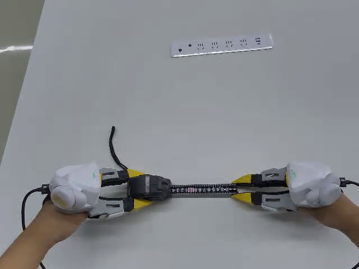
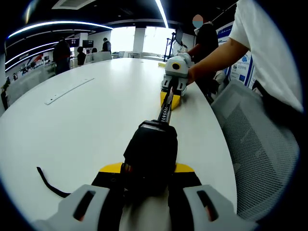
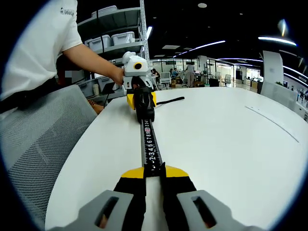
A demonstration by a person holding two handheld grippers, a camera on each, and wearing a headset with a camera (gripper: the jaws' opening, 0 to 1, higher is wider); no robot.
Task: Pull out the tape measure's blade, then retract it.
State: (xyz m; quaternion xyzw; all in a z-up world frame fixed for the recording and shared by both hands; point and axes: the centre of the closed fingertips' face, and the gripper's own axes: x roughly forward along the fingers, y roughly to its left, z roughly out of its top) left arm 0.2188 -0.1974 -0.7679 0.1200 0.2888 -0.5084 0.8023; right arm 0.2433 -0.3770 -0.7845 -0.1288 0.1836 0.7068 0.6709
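L side first: a person's L hand [image 1: 53,221] is gripping the L gripper [image 1: 138,188] near the near edge of the white table [image 1: 168,101]. A thin black strap [image 1: 115,148] is lying loose on the tabletop, running from beside that gripper toward the far side. The L gripper's jaws are clamping the tape measure case [image 1: 148,187], w/ the yellow tips pressing on both flanks. In the left gripper view the black case [image 2: 151,154] is sitting btwn the two jaws, its mouth pointing away toward the other gripper.

Moving R, the blade [image 1: 202,190] is sticking out of the case and stretching straight across to the R. It is running low along the tabletop; can't tell if it is touching. The right gripper view is showing it as black w/ white numerals facing up [image 3: 150,144].

The R gripper [image 1: 241,189] is pinching the blade's free end, jaws closed onto it. The end hook is hiding btwn the yellow tips. The R hand [image 1: 339,213] is holding this gripper at the near-R of the table. The two grippers are facing each other in one line, w/ the blade joining them.

Far side, R of centre: a white power strip [image 1: 221,45] is lying flat, well apart from everything else. A grey mesh chair [image 3: 43,144] is standing beside the table's near edge.
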